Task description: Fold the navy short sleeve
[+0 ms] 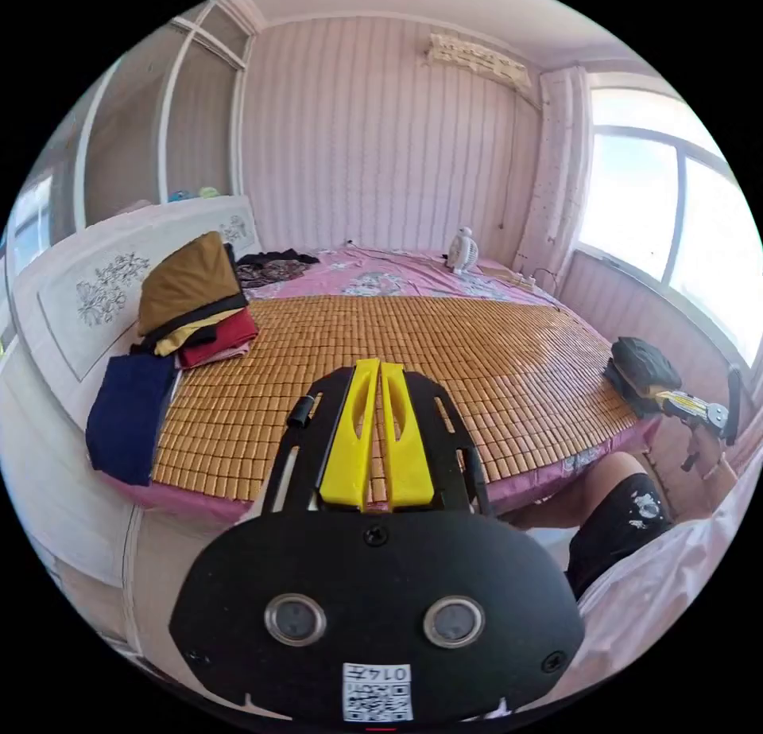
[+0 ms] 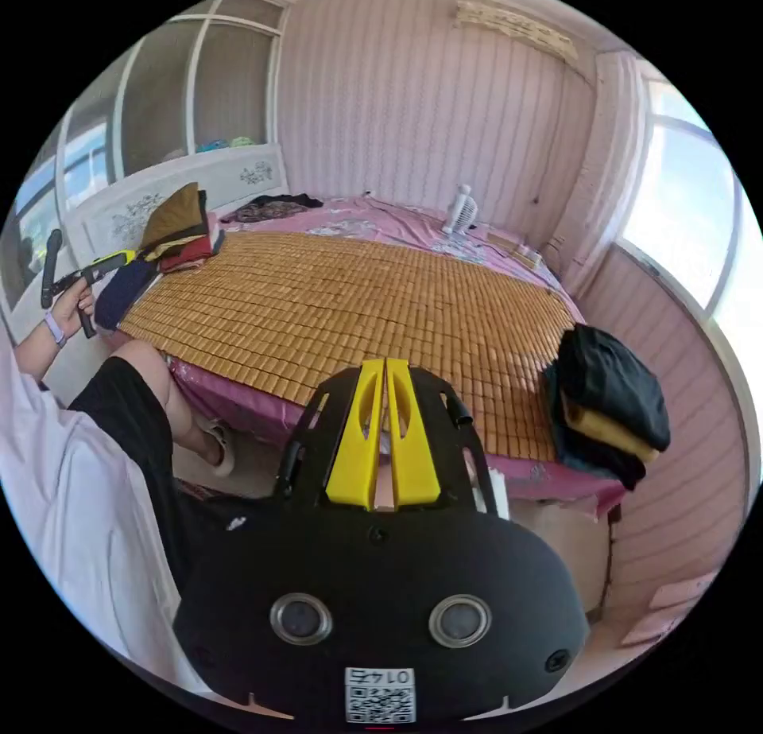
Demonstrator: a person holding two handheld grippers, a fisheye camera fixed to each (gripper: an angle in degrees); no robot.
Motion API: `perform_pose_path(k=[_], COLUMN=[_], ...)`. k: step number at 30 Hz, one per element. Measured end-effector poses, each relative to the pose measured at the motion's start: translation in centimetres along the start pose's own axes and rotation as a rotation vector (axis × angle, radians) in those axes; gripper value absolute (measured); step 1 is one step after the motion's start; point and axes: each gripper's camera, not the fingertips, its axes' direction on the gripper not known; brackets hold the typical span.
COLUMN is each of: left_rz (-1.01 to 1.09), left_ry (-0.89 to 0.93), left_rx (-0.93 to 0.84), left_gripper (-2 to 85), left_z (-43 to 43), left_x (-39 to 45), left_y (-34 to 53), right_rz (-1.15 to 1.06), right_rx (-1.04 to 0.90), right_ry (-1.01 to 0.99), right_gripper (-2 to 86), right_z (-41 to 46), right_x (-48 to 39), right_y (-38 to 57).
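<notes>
— What lies closest in the left gripper view?

— The left gripper (image 1: 380,368), its yellow jaws drawn together with nothing between them, held in the air over the near edge of the bed (image 1: 556,467). Past them runs the bamboo mat (image 1: 445,352), bare across its middle, on a pink sheet.

— And the navy short sleeve?

— The navy short sleeve (image 1: 127,416) lies folded at the mat's corner by the headboard (image 1: 87,289), draping over the bed's edge. Just behind it sits a stack of folded clothes (image 1: 195,300), brown on top, then yellow and red.

— The right gripper view?

— The right gripper (image 2: 385,364) likewise has its jaws closed on nothing, above the bed's edge. Close by on that side is a dark pile of clothes (image 2: 608,404) with a yellow layer, which the left gripper view catches only small. This view also shows the person's hand (image 2: 75,297) holding the left gripper near the navy piece.

— Farther back?

— A small white fan (image 1: 462,250), pink panelled walls, and a bright window (image 1: 660,209).
</notes>
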Motion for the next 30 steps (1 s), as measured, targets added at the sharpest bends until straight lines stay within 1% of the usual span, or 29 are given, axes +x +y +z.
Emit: perform_pose_path(k=[2, 3, 5, 6, 8, 11, 15, 17, 18, 20, 24, 26, 28, 30], left_rz=[-0.086, -0.109, -0.212, -0.241, -0.354, -0.491, -0.629, -0.706, -0.726, -0.799, -0.905, -1.0, -1.035, -1.033], left_ry=[-0.082, -0.1, -0.169, -0.186, -0.253, -0.294, -0.328, -0.336, -0.338, -0.337, -0.346, -0.272, -0.246, -0.26], left_rx=[0.032, 0.036, 0.027, 0.019, -0.005, -0.05, -0.035, 0.001, 0.013, 0.061, 0.141, 0.191, 0.199, 0.199], left_gripper=[-0.7, -0.6, 0.5, 0.9, 2.5, 4.3, 5.5, 6.3, 6.4, 7.1, 8.9, 10.6, 10.9, 10.6], left_z=[-3.2, -3.9, -6.0, -6.4, -7.6, -7.8, -7.1, -6.0, -5.7, -4.0, -1.3, 0.8, 2.7, 4.3], left_x=[-4.0, -5.0, -9.1, -10.2, -14.1, -19.0, -24.3, -27.7, -28.5, -31.8, -36.2, -39.1, -40.8, -42.1], left_y=[4.4, 5.6, 10.8, 12.1, 17.6, 23.7, 29.1, 31.7, 32.2, 34.2, 36.3, 37.6, 38.3, 38.5], right_rz=[-0.157, -0.193, -0.315, -0.338, -0.414, -0.449, -0.5, -0.566, -0.577, -0.604, -0.587, -0.554, -0.546, -0.56], right_rx=[0.041, 0.042, 0.04, 0.052, 0.101, 0.037, -0.039, -0.09, -0.106, -0.16, -0.236, -0.313, -0.367, -0.397], right_ry=[-0.153, -0.193, -0.356, -0.403, -0.593, -0.758, -0.841, -0.855, -0.861, -0.897, -0.928, -0.954, -0.963, -0.98], right_gripper=[0.7, 1.0, 3.4, 4.3, 7.5, 8.7, 8.7, 8.5, 8.5, 7.8, 8.3, 9.3, 9.6, 9.7], right_z=[2.8, 3.6, 6.7, 7.4, 10.3, 15.2, 21.4, 25.6, 26.7, 31.4, 38.5, 43.2, 46.4, 49.0], right_x=[-5.4, -6.7, -12.3, -13.6, -19.0, -25.4, -33.2, -38.8, -40.2, -45.6, -53.5, -58.4, -62.0, -65.2], right_y=[-3.3, -4.1, -7.1, -7.7, -9.9, -12.7, -15.6, -17.3, -17.6, -19.1, -21.0, -22.0, -22.5, -22.6])
